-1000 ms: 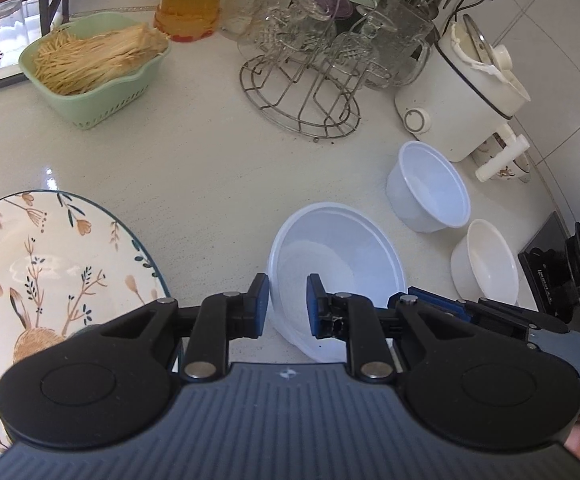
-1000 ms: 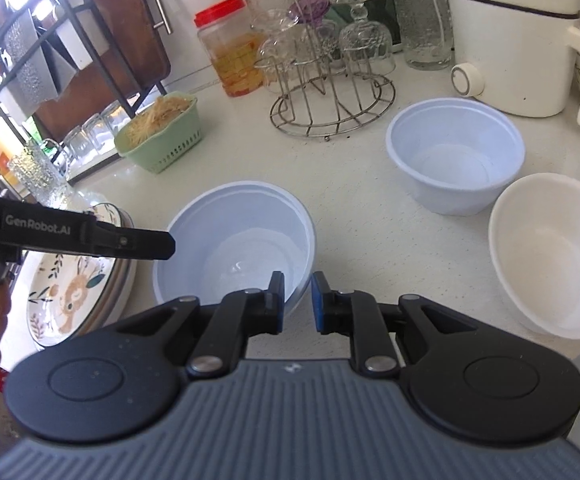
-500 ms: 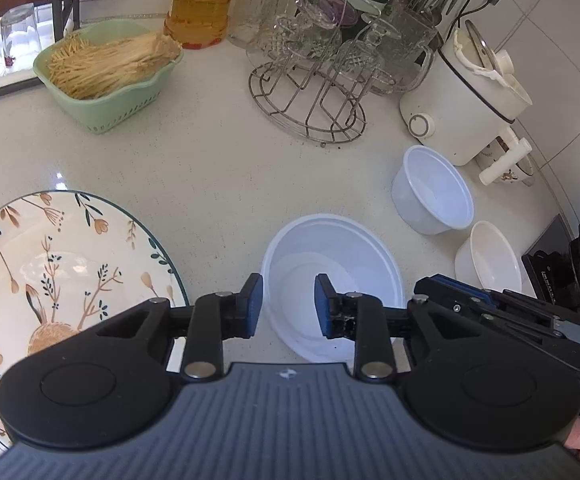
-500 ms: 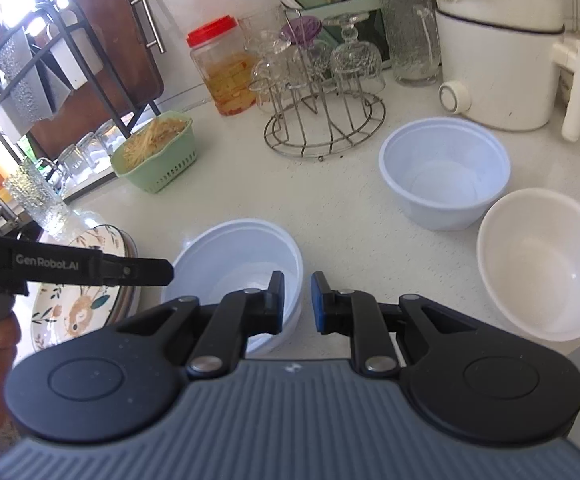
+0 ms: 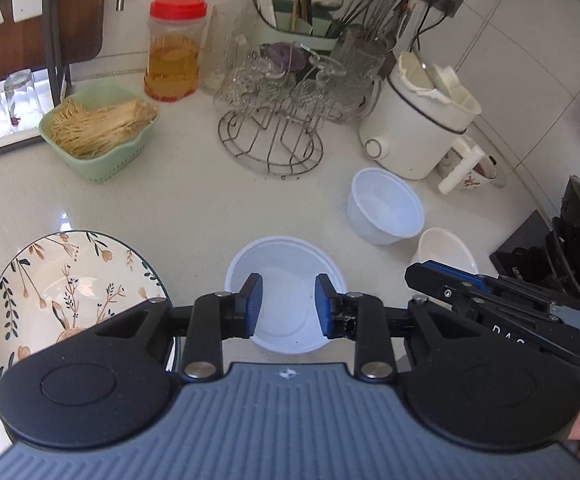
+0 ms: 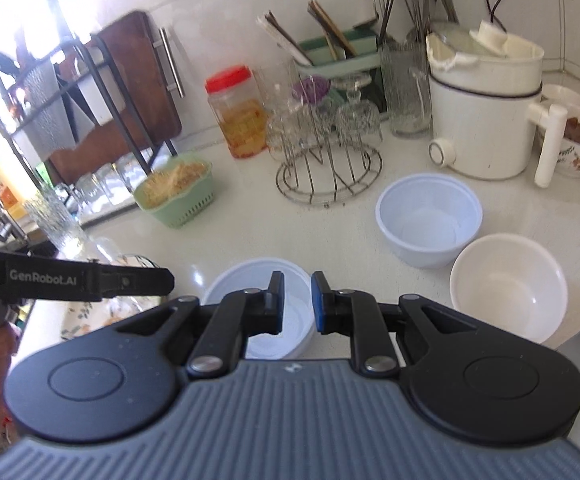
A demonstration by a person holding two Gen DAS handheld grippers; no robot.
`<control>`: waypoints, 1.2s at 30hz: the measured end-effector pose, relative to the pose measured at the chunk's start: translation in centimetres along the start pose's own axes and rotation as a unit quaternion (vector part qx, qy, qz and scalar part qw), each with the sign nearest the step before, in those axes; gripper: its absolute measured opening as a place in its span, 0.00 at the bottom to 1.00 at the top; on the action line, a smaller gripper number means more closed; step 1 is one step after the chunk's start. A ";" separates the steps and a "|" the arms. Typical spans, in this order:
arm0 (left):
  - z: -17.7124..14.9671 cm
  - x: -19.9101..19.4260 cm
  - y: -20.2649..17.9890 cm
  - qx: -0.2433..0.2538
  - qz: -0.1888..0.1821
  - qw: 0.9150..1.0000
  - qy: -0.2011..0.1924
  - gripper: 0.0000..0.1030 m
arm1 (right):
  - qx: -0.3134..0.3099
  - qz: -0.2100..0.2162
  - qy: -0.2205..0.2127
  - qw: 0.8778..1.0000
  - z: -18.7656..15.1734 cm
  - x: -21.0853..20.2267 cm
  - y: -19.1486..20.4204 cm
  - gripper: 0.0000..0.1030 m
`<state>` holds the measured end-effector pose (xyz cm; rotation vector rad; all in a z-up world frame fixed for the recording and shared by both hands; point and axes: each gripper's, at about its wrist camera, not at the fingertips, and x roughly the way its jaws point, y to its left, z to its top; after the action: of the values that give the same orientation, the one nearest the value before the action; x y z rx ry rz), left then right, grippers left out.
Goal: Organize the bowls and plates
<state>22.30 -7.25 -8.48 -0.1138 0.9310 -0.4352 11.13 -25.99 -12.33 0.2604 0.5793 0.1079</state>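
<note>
A wide white bowl (image 5: 286,280) sits on the pale counter just ahead of both grippers; it also shows in the right wrist view (image 6: 250,280). My left gripper (image 5: 288,304) is open and empty above it. My right gripper (image 6: 295,302) is nearly closed with a narrow gap, holding nothing. A deeper white bowl (image 5: 383,206) (image 6: 427,218) stands further right, and a cream bowl (image 5: 445,250) (image 6: 507,286) next to it. A floral plate (image 5: 74,288) lies at the left, atop a stack; it is mostly hidden in the right wrist view.
A wire glass rack (image 5: 272,148), a green basket of noodles (image 5: 100,136), a red-lidded jar (image 5: 174,52) and a white cooker (image 5: 417,128) line the back of the counter. A dark stove edge (image 5: 569,248) is at the right. The counter edge runs close beside the cream bowl.
Both grippers have pulled back and up from the wide bowl, so more of the counter shows. The left jaws have opened wider. The bowls and plate have not moved.
</note>
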 end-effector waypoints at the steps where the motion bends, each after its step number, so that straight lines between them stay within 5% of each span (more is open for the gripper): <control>1: 0.0 -0.5 -0.3 0.003 0.001 1.000 -0.004 0.32 | 0.002 0.001 -0.004 1.000 0.1 -0.5 0.1 0.18; 10: 0.1 -3.8 -2.0 0.009 0.006 0.999 -0.041 0.32 | 0.014 0.005 -0.034 0.999 0.4 -3.3 -0.3 0.18; 24: 1.1 -4.1 -4.2 0.013 -0.008 0.999 -0.041 0.32 | 0.030 -0.004 -0.056 0.998 1.0 -5.0 -2.0 0.18; 36: -0.4 -5.7 -5.0 0.015 0.023 0.998 -0.050 0.32 | 0.068 -0.030 -0.051 0.996 -0.3 -5.6 -3.3 0.18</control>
<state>17.49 -9.43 -3.09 -0.0862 0.8275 -0.3970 6.39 -30.08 -10.49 0.3776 0.4938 -0.0033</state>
